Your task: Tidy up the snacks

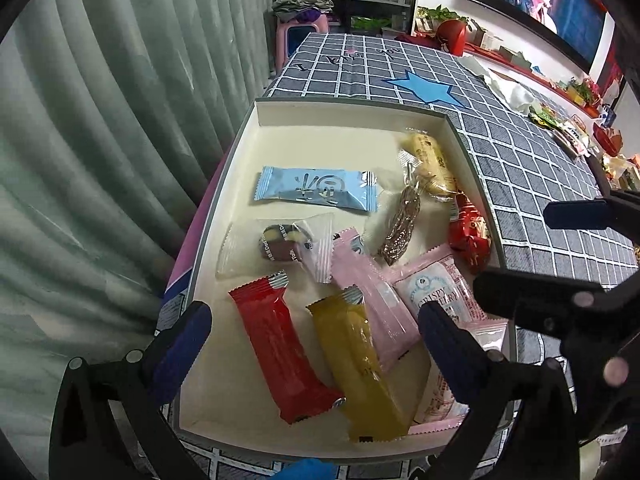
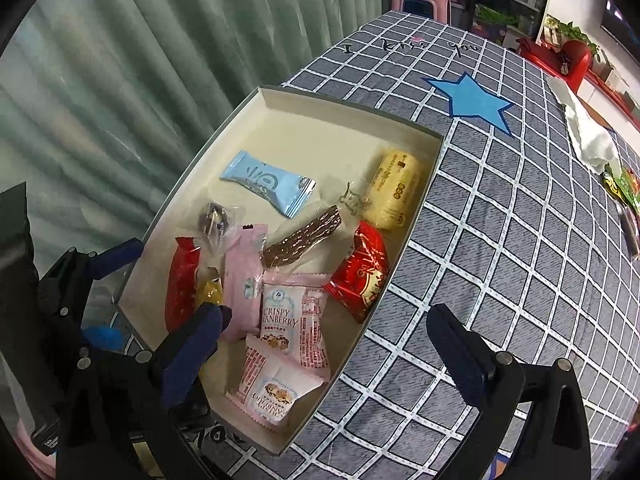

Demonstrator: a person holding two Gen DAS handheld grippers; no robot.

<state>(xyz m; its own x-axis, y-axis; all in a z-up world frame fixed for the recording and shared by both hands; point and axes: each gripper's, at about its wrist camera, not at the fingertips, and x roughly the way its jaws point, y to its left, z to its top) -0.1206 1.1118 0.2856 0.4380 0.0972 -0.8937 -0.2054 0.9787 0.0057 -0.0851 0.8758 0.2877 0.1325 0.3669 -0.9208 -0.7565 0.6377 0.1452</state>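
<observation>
Both of my tools stand with jaws spread and nothing between them; the left gripper (image 1: 314, 344) hangs over the near end of the shallow box (image 1: 352, 104), the right gripper (image 2: 332, 352) over its near right wall (image 2: 384, 292). The snacks lie loose on the box floor ahead of both tools. Straight between my left fingers sit the red bar (image 1: 280, 348) and the yellow bar (image 1: 360, 368), side by side, the yellow one overlapping the pink wrapper (image 1: 372, 280) just right of it; farther ahead lie the blue packet (image 1: 316, 188) and a clear-wrapped chocolate piece (image 1: 276, 244). By my right tool's left finger lie two cranberry packets (image 2: 292, 312).

I judge them all light, with slick, crinkly film that will slide under a pinch; the contents probably crumble; I would take a bar across its middle, not by the crimped end, and close gently.
</observation>
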